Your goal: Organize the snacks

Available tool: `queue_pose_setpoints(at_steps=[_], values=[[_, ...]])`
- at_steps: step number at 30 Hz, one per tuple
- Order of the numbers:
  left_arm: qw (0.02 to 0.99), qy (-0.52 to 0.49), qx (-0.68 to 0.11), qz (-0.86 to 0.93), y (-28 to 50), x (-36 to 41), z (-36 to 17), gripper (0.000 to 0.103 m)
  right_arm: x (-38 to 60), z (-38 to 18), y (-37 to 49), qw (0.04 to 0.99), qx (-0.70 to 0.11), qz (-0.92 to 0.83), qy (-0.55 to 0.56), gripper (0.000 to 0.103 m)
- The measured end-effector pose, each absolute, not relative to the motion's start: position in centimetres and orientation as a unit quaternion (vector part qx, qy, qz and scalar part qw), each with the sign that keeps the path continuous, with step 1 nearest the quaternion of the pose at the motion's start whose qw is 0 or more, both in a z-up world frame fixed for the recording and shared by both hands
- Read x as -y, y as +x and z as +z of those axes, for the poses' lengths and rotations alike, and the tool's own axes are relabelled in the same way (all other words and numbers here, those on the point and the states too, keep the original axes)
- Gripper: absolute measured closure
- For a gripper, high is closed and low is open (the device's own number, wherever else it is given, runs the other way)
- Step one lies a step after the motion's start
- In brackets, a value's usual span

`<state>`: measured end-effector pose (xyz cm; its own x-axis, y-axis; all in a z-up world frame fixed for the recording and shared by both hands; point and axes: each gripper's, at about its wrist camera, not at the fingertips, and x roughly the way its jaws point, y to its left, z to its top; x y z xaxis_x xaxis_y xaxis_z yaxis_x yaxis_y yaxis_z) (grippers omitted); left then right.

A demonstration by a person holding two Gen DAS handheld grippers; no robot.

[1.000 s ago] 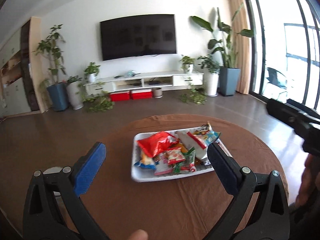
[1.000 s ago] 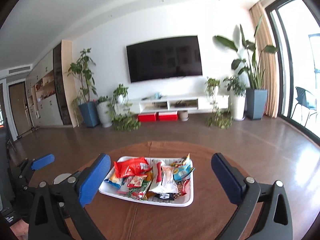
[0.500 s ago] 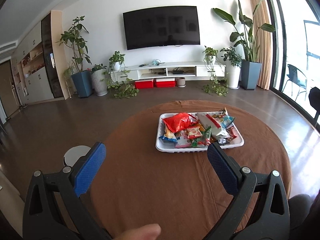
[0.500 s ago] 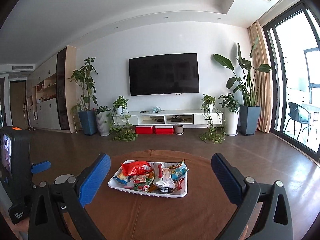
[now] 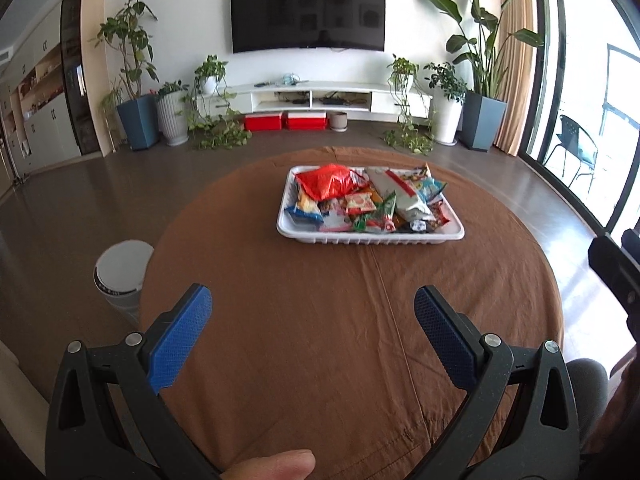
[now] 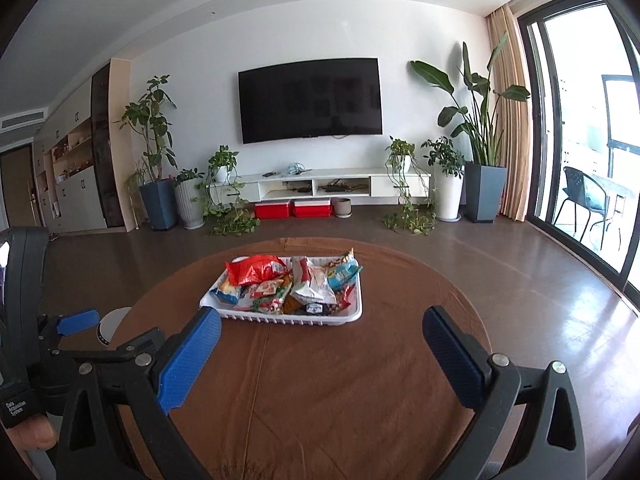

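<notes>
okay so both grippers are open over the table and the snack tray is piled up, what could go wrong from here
1. The packets are heaped in the white tray; pulling the red bag off the top may drag its neighbours over the rim.
2. The tray looks light and sits on a loose brown tablecloth, so a one-sided pull could slide it.
3. The left gripper and right gripper could collide if both reach in together.

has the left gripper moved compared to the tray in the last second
Yes. The left gripper has pulled back: the tray now sits well beyond its fingertips, not between them.
</notes>
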<state>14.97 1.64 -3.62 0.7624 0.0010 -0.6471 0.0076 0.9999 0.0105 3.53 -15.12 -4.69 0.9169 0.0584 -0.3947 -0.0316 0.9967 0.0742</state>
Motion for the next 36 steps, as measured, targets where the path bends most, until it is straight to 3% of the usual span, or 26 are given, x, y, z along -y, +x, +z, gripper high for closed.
queue_pose_setpoints(at_steps=[19,36], values=[[0.925,0.004,-0.381,-0.008,16.7,-1.2,-7.6,0.000,15.8,-8.0,4.6,0.957,-0.287,0.006,0.046,0.000],[0.923,0.004,-0.384,-0.015,17.1,-0.9,-8.0,0.000,15.7,-8.1,4.9,0.953,-0.299,0.007,0.043,0.000]])
